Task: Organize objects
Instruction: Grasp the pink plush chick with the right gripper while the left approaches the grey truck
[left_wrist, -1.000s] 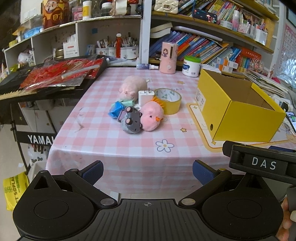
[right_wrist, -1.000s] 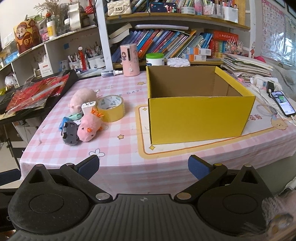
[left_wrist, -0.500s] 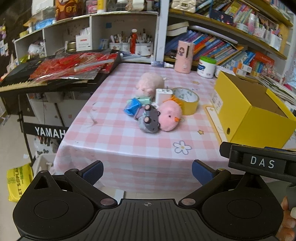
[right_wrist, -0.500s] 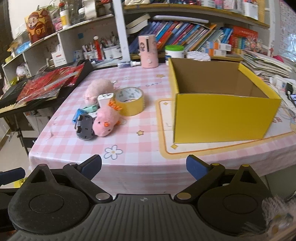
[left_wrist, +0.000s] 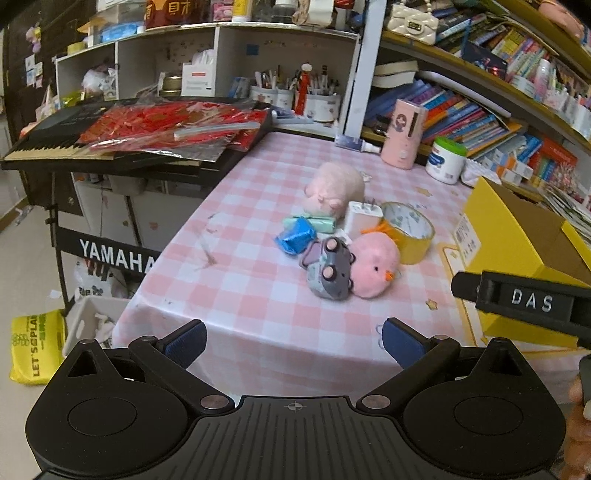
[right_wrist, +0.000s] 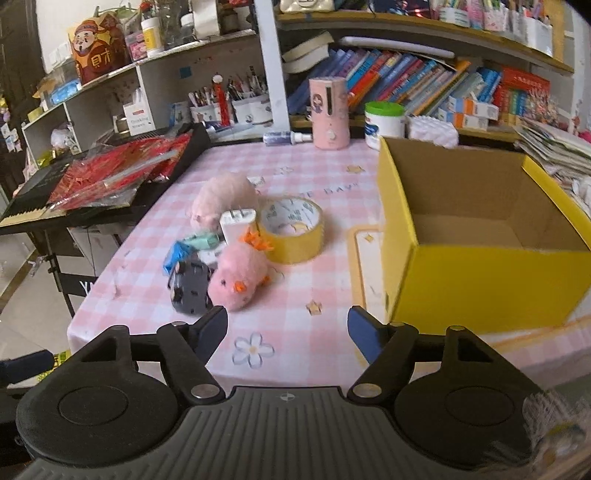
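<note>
A cluster of small objects lies on the pink checked table (left_wrist: 258, 295): a pink chick plush (left_wrist: 375, 271) (right_wrist: 238, 277), a grey mouse plush (left_wrist: 330, 273) (right_wrist: 190, 288), a pale pink plush (left_wrist: 334, 188) (right_wrist: 221, 197), a white charger (left_wrist: 362, 219) (right_wrist: 236, 225), a roll of yellow tape (left_wrist: 408, 232) (right_wrist: 291, 229) and blue and green wrapped items (left_wrist: 295, 238). An empty yellow box (right_wrist: 480, 251) (left_wrist: 517, 251) stands to the right. My left gripper (left_wrist: 293, 339) hangs open before the table's near edge. My right gripper (right_wrist: 286, 328) is over the near edge, jaws closing with nothing between them.
A black keyboard (left_wrist: 92, 147) with red foil packets on it stands at the table's left. A pink canister (right_wrist: 328, 112), a white jar (right_wrist: 384, 120) and shelves of books line the back. A yellow bag (left_wrist: 35, 347) and a white bin sit on the floor at left.
Both views have shifted so the cluster sits further right and nearer. The right gripper's fingers have come closer together.
</note>
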